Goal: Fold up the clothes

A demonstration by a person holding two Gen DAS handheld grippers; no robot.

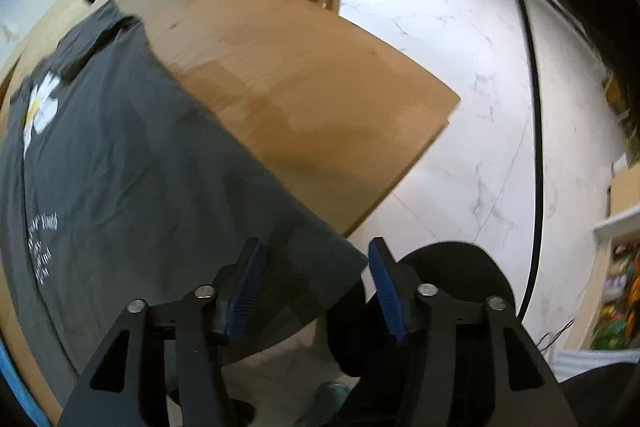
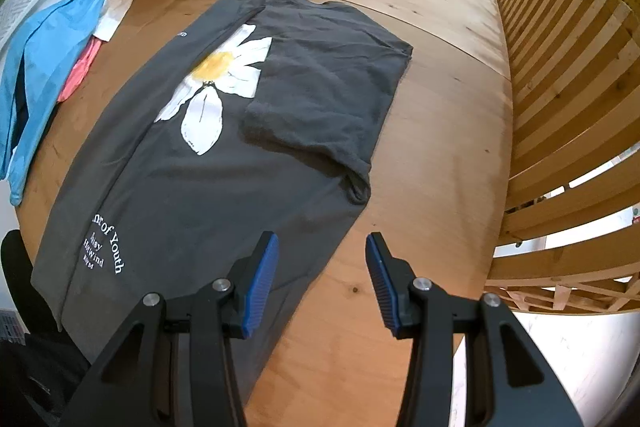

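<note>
Both jaws parted and empty, left gripper [image 1: 316,263] over the dark T-shirt [image 2: 208,155] hem corner hanging off the table [image 2: 420,155] near edge, right gripper [image 2: 322,259] above the hem, one sleeve folded inward farther on: risk of dragging the shirt off by pinching one layer.

I am hovering over a broad pale-brown wooden table [image 2: 420,7]. Beside it, a glossy white marble-patterned tile floor [image 1: 460,75] is catching light, while a slatted light-wood railing [image 2: 560,87] is running along the table's far edge.
</note>
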